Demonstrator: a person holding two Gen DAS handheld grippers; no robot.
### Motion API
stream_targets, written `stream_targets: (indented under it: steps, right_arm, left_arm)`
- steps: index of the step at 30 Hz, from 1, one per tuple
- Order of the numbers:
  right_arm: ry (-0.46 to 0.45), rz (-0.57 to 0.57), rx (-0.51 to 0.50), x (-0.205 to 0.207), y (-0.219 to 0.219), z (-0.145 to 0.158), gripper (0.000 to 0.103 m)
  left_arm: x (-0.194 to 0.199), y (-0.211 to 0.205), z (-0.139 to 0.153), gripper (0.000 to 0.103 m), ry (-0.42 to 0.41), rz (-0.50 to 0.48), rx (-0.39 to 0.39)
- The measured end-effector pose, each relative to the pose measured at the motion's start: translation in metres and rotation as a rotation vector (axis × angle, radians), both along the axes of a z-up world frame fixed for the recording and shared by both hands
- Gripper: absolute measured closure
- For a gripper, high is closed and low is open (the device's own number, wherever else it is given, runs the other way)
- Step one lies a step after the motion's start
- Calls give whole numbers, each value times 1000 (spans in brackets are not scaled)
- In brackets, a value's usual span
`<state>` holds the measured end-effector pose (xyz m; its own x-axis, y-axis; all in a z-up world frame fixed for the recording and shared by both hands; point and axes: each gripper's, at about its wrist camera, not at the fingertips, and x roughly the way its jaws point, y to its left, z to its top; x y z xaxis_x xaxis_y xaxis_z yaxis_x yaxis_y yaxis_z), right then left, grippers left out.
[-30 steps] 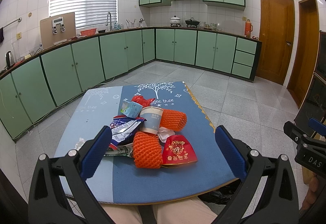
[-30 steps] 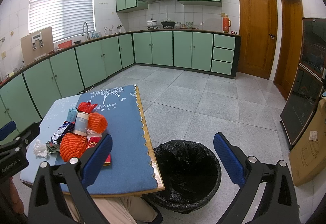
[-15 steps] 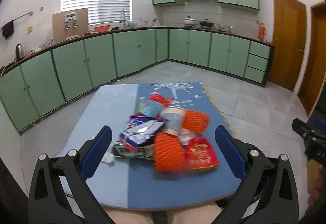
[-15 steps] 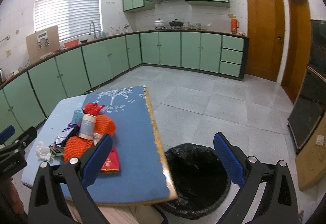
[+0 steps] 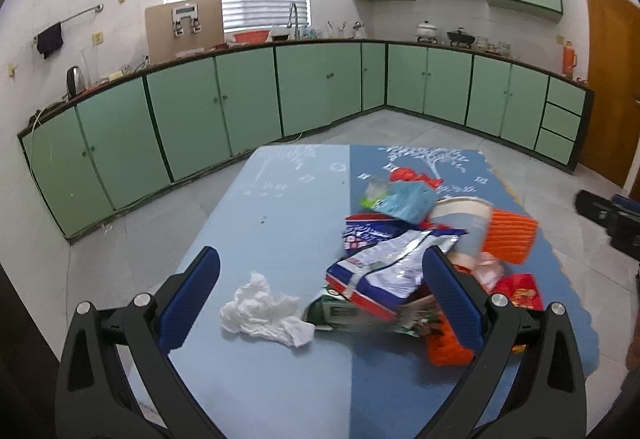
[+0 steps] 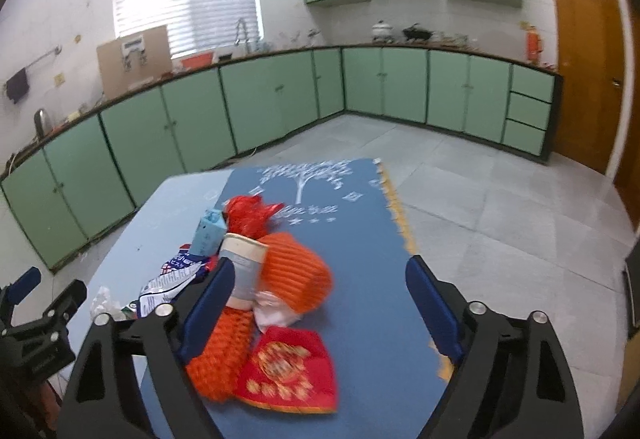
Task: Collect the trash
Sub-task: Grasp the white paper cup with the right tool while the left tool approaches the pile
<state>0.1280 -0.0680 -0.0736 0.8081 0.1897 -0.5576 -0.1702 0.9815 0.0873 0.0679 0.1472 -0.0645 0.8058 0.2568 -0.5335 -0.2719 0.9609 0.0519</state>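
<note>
A pile of trash lies on the blue table (image 5: 280, 223): a crumpled white tissue (image 5: 264, 309), a blue-and-silver snack bag (image 5: 384, 271), a paper cup (image 5: 464, 223), orange foam nets (image 6: 296, 271) and a red packet (image 6: 290, 371). My left gripper (image 5: 320, 295) is open low over the table, the tissue and snack bag between its fingers. My right gripper (image 6: 318, 303) is open above the pile, the orange net and red packet between its fingers. Neither holds anything.
Green cabinets (image 5: 248, 99) line the kitchen walls, with a tiled floor (image 6: 500, 207) around the table. A wooden door (image 6: 584, 71) is at the right. The table's right edge (image 6: 400, 215) has a yellow trim. The left gripper shows at the left of the right wrist view (image 6: 36, 319).
Both grippers have moved left and down closer over the trash pile. The black bin has left the right wrist view. The tissue now lies between the left fingers.
</note>
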Motion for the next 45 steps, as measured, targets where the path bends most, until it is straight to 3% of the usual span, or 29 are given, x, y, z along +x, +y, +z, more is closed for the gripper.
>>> stream_targets:
  steps: [9,21,24,33,39,45]
  right_arm:
    - [89,79,-13,57,56,-43,27]
    - [200,108,26,95,72,-74,28]
    - [233,143,72,100,74,-79,46]
    - [203,216,163,92,66,-59,80]
    - [150,248,164,78,54,-39,85]
    - [120,243,183,72,38,-28,86]
  left_arm:
    - [33,23,-27,5,38,30,-26]
    - [48,40,-45,5,62,45,-50]
    - [49,39,-48,5,68,40,-48]
    - [47,24,-45,5,56,-13,-69]
    - [55,-8,-56,5,90,-110,-47]
    - [75,-31,-70,5,125,-144,-9]
